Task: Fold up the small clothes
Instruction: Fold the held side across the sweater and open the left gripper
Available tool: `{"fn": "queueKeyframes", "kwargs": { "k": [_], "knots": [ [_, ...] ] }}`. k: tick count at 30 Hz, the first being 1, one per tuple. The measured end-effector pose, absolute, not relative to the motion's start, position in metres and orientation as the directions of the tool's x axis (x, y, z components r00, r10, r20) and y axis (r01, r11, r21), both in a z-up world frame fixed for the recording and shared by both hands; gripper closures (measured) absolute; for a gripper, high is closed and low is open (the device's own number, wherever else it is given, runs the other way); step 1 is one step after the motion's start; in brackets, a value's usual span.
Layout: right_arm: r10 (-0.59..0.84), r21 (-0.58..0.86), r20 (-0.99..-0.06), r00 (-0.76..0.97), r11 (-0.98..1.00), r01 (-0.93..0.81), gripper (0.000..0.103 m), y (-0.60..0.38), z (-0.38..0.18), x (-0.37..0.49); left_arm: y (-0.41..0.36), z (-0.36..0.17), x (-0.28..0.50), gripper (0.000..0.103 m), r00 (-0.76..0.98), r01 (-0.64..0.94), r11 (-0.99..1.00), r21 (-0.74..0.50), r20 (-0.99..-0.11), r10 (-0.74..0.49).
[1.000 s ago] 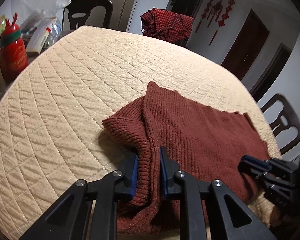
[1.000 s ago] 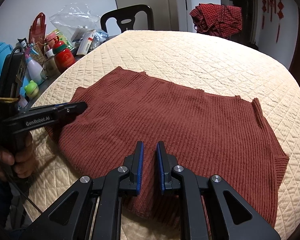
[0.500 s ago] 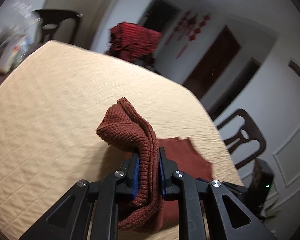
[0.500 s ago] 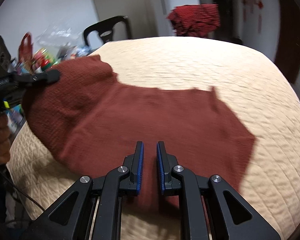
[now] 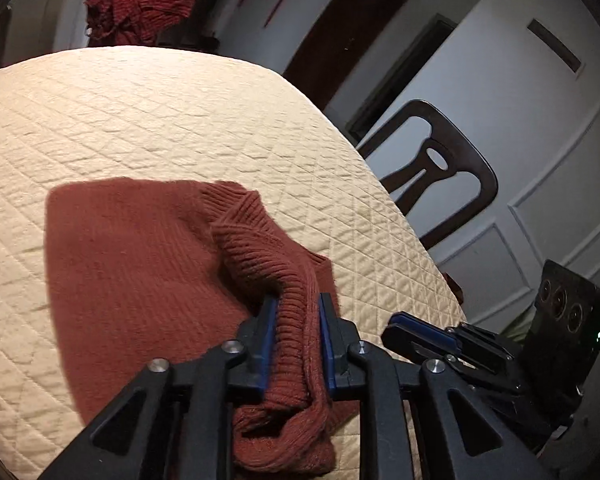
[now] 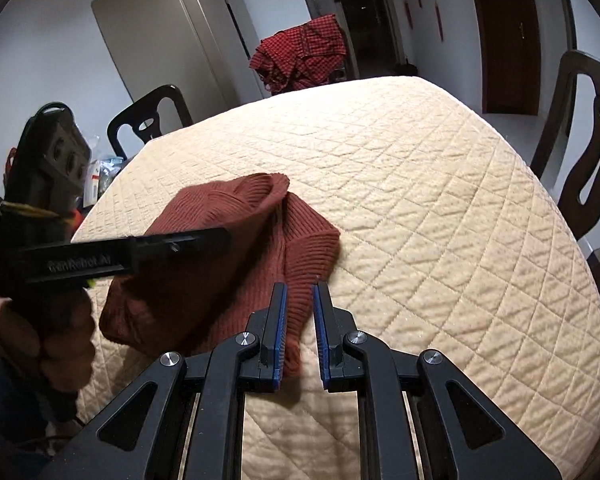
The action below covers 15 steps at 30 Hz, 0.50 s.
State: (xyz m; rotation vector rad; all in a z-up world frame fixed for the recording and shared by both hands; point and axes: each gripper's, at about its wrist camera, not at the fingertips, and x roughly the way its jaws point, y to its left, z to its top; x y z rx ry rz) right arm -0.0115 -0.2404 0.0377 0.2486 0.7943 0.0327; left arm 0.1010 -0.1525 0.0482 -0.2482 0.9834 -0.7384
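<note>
A rust-red ribbed knit garment (image 5: 140,272) lies doubled over on the cream quilted table cover (image 5: 140,112). My left gripper (image 5: 298,312) has a thick ribbed fold between its blue pads, and its jaws are opening. In the right wrist view the same garment (image 6: 204,292) is a bunched heap near the table's front left. My right gripper (image 6: 299,300) is shut on its ribbed edge. The left gripper (image 6: 220,240) reaches over the heap from the left, held by a hand (image 6: 40,332). The right gripper (image 5: 396,322) sits close beside the left one.
A red checked cloth (image 6: 304,52) hangs over a chair behind the table. Dark wooden chairs stand at the right (image 6: 588,152) and far left (image 6: 148,120). Packets and clutter (image 6: 100,176) crowd the table's left edge. The quilted cover (image 6: 420,200) spreads bare to the right.
Both grippers have swung across with the garment's edges. The garment, spread flat a second ago, is now folded over itself into a smaller heap. Both cameras have turned toward the right.
</note>
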Motion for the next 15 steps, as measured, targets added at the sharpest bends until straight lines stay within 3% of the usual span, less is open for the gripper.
{"fn": "queueKeyframes", "kwargs": {
  "k": [6, 8, 10, 15],
  "knots": [
    [0.207, 0.332, -0.667, 0.716, 0.943, 0.036, 0.084, -0.252, 0.039, -0.013, -0.123, 0.086, 0.087, 0.062, 0.429, 0.489, 0.716, -0.498, -0.577, -0.695],
    [0.265, 0.391, -0.639, 0.722, 0.92, 0.008, 0.074, -0.255, 0.042, -0.014, -0.105, 0.09, 0.085, 0.062, 0.484, 0.466, 0.755, -0.461, -0.582, -0.653],
    [0.325, 0.454, -0.605, 0.727, 0.891, -0.02, 0.055, -0.256, 0.043, -0.016, -0.091, 0.088, 0.08, 0.062, 0.539, 0.436, 0.81, -0.392, -0.606, -0.584],
    [0.395, 0.525, -0.588, 0.706, 0.85, -0.038, 0.054, -0.256, 0.039, -0.015, -0.069, 0.068, 0.072, 0.063, 0.54, 0.389, 0.852, -0.35, -0.663, -0.519]
  ]
}}
